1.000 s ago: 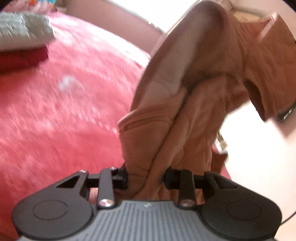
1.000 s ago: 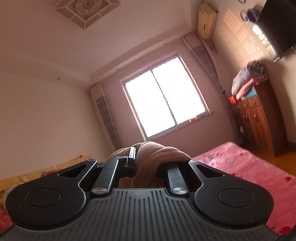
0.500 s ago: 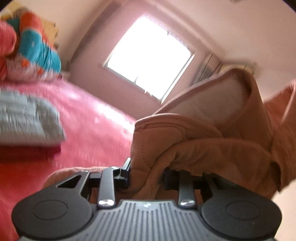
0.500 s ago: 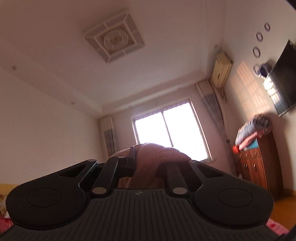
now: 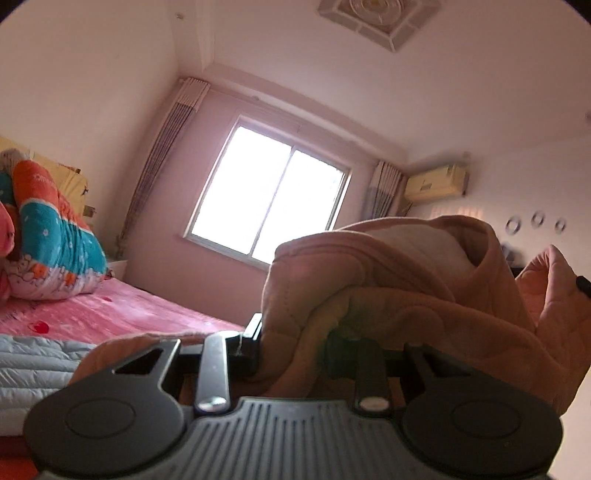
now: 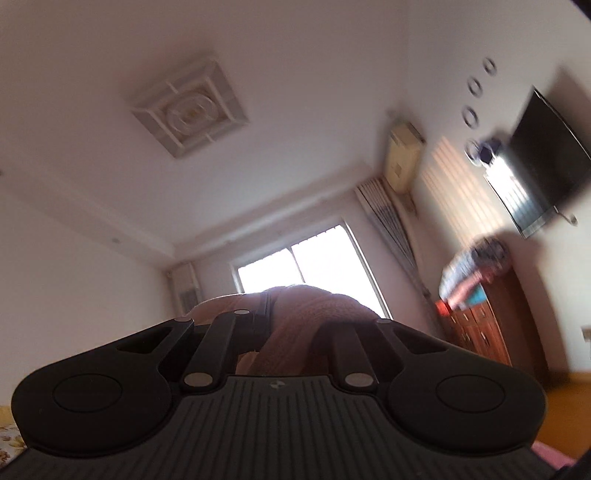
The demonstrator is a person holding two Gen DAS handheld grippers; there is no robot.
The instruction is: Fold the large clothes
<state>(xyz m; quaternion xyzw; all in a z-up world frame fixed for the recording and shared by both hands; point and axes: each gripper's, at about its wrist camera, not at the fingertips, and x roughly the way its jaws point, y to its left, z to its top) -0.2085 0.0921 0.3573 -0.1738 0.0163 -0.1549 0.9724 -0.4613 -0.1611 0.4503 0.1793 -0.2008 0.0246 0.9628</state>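
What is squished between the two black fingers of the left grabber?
In the left wrist view, a bunched fold of the peach quilted garment sits clamped in the left gripper.

A bright window (image 5: 271, 201) sits near centre, curtains (image 5: 162, 155) at its sides. A ceiling panel (image 5: 380, 16) shows at twelve o'clock, an air conditioner (image 5: 434, 184) at three. At nine o'clock a bright quilt (image 5: 55, 240) lies on the pink bed (image 5: 110, 314). A television (image 6: 543, 162) hangs at two o'clock above a wooden cabinet (image 6: 484, 328).

Soft quilted peach cloth garment (image 5: 399, 291); matt black plastic left tool (image 5: 291, 343); glossy wooden cabinet (image 6: 484, 332)
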